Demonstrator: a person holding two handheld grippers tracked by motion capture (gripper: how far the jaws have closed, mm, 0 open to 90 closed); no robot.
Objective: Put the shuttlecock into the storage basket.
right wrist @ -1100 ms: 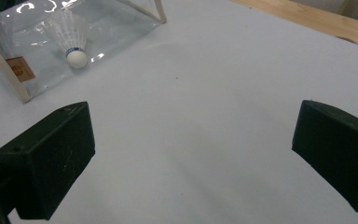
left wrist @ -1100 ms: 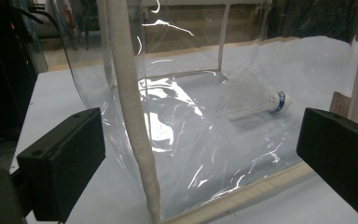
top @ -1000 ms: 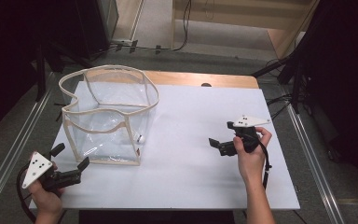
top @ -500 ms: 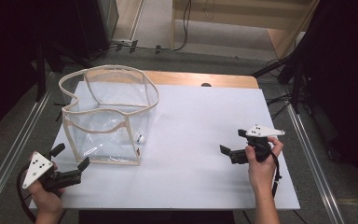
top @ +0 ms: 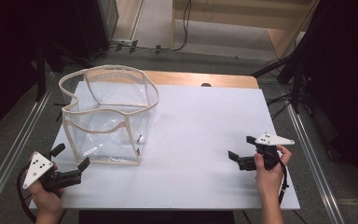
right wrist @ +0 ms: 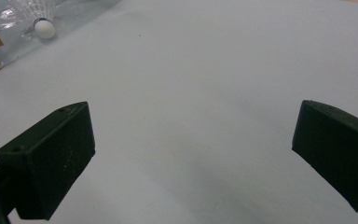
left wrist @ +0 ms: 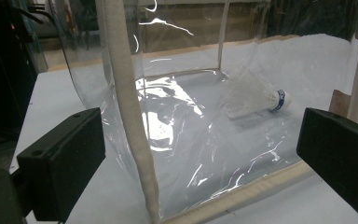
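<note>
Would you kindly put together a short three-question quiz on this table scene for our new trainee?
1. True or false: the shuttlecock lies inside the clear bag.
2. Which tongs are nearer the bag: A) left tongs, B) right tongs?
3. Fill in: the jaws of both tongs stand ____.

Key: 1 true, on the bag's floor, on its side. 2 A, at the bag's near corner; the right tongs sit apart over the bare white table. 3 open, holding nothing.
</note>
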